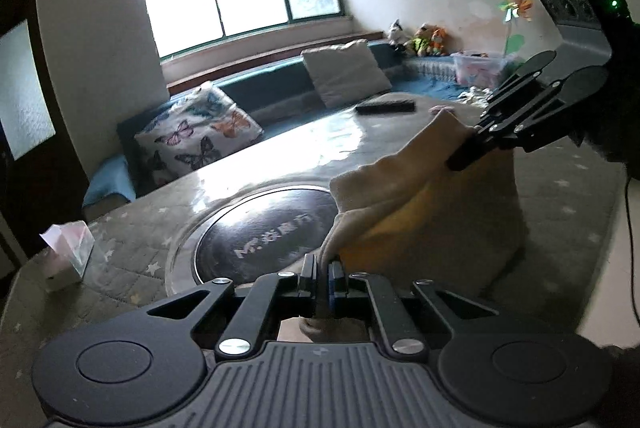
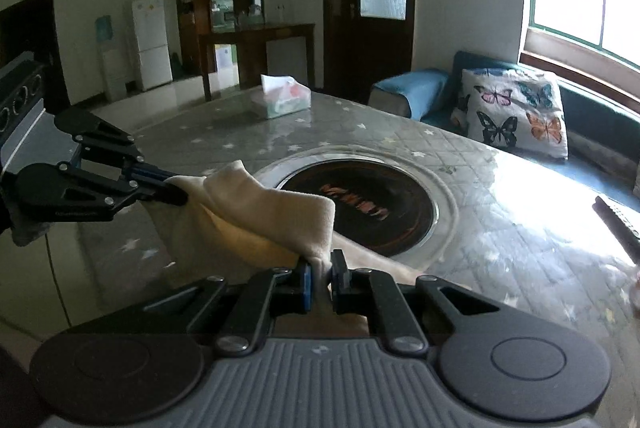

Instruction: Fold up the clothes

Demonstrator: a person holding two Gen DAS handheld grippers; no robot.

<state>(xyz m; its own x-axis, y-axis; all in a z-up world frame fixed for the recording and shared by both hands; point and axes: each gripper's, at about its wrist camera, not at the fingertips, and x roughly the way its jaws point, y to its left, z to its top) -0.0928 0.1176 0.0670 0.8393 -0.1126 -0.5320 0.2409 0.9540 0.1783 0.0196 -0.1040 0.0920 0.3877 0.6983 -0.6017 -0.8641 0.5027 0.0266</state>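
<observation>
Left gripper [image 1: 323,270] clamps one cloth [image 1: 400,188] corner, right gripper [image 2: 320,274] pinches the other; raised edge stretches between them above the table [image 2: 500,228].

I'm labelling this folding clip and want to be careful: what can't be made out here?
- Cream garment: its type and lower part, cut off behind the left gripper in the left wrist view.
- Dark flat object on the table: blurred, too small to identify.
- Lettering on the round black plate: blurred in both views.
</observation>
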